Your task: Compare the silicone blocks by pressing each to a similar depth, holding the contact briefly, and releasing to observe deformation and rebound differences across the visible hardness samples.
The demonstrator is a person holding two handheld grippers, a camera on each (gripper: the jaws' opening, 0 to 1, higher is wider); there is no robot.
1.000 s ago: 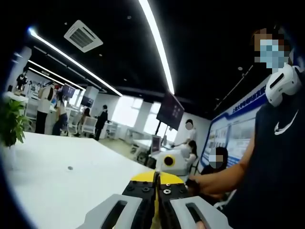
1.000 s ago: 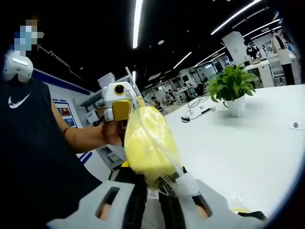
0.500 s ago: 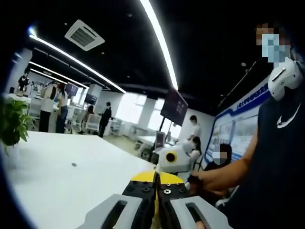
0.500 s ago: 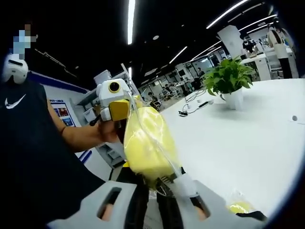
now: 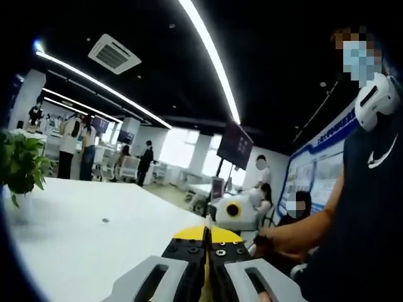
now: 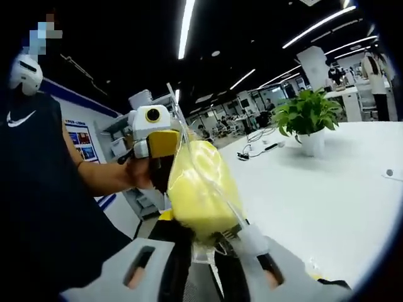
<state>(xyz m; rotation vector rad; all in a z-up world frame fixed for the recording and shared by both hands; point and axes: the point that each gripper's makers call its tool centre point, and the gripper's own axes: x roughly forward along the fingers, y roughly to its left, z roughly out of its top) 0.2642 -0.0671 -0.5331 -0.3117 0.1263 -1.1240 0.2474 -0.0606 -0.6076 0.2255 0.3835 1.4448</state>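
two grippers are up off the white tabletop (image 6: 327,189). the right gripper (image 6: 211,242) has its fingers pinched on a yellow silicone block in a clear bag (image 6: 198,192), held in the air. the left gripper (image 5: 206,248) has its fingers pressed together, holding nothing. a potted plant (image 6: 306,119) stands on the tabletop.

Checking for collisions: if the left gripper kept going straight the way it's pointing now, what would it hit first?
Probably the right gripper, which sits just beyond the left gripper and its shut jaws, held in the person's hand. Depth is unclear, so it may pass alongside.
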